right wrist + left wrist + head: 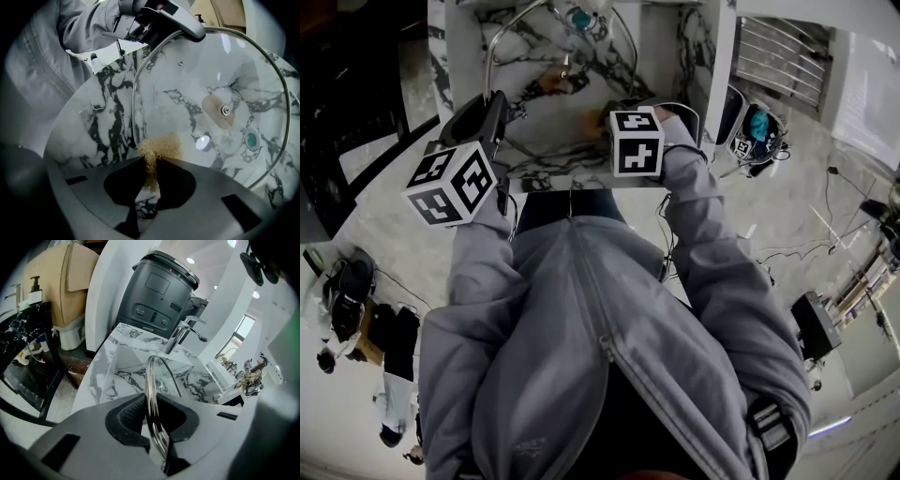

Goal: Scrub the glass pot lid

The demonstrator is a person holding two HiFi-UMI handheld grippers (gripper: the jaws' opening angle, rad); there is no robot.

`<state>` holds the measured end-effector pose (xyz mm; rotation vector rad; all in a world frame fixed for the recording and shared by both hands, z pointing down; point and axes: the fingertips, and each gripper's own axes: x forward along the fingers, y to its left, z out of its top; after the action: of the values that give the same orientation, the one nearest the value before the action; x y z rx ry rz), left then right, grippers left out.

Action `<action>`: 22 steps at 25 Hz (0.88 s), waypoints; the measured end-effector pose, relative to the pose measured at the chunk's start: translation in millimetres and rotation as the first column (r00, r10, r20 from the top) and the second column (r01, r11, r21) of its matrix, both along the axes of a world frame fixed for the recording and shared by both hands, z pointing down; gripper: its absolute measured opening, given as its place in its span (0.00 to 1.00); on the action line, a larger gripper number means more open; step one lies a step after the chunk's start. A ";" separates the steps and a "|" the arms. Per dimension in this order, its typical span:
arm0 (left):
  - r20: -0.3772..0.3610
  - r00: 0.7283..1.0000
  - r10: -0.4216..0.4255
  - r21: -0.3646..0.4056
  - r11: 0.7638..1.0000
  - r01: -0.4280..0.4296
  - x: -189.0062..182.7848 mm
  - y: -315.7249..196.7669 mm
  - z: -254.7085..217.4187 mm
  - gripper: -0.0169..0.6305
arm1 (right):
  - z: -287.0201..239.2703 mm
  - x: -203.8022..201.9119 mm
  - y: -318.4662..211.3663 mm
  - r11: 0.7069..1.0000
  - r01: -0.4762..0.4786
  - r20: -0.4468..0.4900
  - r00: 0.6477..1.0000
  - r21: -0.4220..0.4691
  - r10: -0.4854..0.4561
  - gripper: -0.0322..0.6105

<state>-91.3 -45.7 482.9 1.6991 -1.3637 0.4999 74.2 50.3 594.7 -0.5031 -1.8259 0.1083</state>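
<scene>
The glass pot lid [211,93] is held on edge over the marble sink [539,141]. My left gripper [152,411] is shut on its metal rim [151,380], which runs edge-on between the jaws. In the right gripper view the left gripper [164,18] clamps the lid's top edge. My right gripper [151,180] is shut on a tan scrubbing pad [159,147]. The pad presses on the glass near the lid's lower left rim. The lid's knob [220,111] shows through the glass. In the head view both marker cubes [636,142] hang over the sink's front edge.
The chrome faucet [180,333] stands at the back of the basin and the drain [251,139] lies in its floor. A dark grey appliance [157,291] stands behind the sink. The person's grey jacket [600,337] fills the lower head view. Cables and bags [352,291] lie on the floor.
</scene>
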 end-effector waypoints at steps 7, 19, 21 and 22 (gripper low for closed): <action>-0.009 1.000 -0.010 -0.001 1.000 0.010 0.9 1.3 -1.3 0.13 | -38.3 -0.5 -2.0 0.998 -0.065 0.069 0.995 -0.015 0.066 0.14; -0.011 1.000 0.001 0.000 1.000 -0.001 7.2 0.1 -8.8 0.13 | -111.0 15.1 -106.3 0.933 -0.271 0.242 0.947 0.238 0.213 0.14; -0.012 1.000 0.001 0.000 1.000 -0.001 8.3 -0.4 -10.0 0.13 | -119.0 22.8 -132.2 0.902 -0.319 0.257 0.934 0.291 0.247 0.14; -0.013 1.000 0.000 0.000 1.000 0.000 8.5 -0.5 -10.5 0.13 | -122.2 26.9 -144.7 0.885 -0.342 0.262 0.928 0.317 0.265 0.14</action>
<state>-82.8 -46.2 472.5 1.6995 -1.3542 0.4880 101.1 -94.4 472.5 0.0385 -2.0666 -0.0680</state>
